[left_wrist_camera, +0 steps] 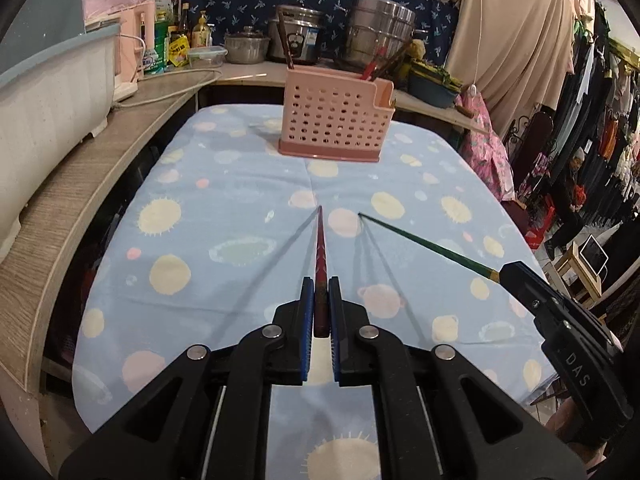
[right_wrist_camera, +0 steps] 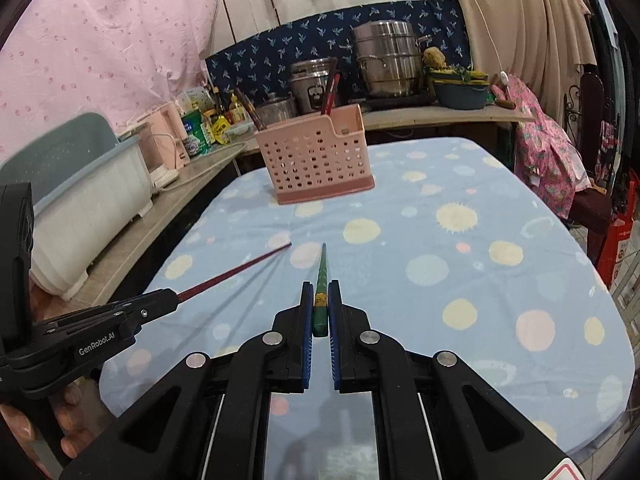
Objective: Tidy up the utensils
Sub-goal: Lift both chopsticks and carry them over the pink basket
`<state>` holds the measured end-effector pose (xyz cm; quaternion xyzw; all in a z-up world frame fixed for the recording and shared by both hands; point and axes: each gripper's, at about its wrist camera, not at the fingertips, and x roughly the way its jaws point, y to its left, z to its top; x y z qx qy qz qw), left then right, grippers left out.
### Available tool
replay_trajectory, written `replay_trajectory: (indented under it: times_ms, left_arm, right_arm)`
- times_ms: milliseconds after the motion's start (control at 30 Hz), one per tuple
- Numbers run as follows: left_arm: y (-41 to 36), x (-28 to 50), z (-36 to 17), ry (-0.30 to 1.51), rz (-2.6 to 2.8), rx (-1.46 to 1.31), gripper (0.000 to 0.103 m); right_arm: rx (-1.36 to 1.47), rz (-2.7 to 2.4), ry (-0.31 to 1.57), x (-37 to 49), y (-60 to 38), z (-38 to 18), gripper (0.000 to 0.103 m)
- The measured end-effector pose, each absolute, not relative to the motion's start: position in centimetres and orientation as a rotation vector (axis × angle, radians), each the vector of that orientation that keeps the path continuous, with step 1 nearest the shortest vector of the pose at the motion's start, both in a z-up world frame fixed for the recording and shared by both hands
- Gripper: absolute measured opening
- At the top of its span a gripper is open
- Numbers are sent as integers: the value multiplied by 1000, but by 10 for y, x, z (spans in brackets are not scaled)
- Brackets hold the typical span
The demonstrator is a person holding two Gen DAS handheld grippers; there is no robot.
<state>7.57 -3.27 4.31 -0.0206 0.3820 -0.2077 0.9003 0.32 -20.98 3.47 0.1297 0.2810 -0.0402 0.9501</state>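
Note:
A dark red chopstick (left_wrist_camera: 320, 252) sticks forward from my left gripper (left_wrist_camera: 321, 286), whose pads are shut on its thick end. My right gripper (right_wrist_camera: 321, 290) is shut on the thick end of a green chopstick (right_wrist_camera: 321, 276). Both sticks hang above the blue spotted tablecloth (left_wrist_camera: 240, 184), tips pointing toward the pink perforated utensil holder (left_wrist_camera: 334, 118) at the table's far end. Several chopsticks stand in that pink utensil holder (right_wrist_camera: 316, 158). Each view shows the other tool at its side: the green chopstick (left_wrist_camera: 424, 242) to the right, the red chopstick (right_wrist_camera: 236, 270) to the left.
A wooden counter (left_wrist_camera: 80, 184) runs along the left with a grey-white dish rack (left_wrist_camera: 52, 92), bottles and steel pots (left_wrist_camera: 378, 28) behind the holder. A pink garment (right_wrist_camera: 548, 156) drapes over a chair at the right. A hand (right_wrist_camera: 68, 428) holds the left tool.

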Motion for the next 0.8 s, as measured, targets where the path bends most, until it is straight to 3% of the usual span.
replay_trajectory:
  times_ms: [300, 800]
  left_arm:
    - [-32, 103, 101, 669, -436, -83, 7]
    - [-43, 178, 149, 632, -439, -112, 7]
  right_arm:
    - [268, -63, 441, 30, -225, 93, 7]
    - [346, -17, 402, 100, -253, 133, 7]
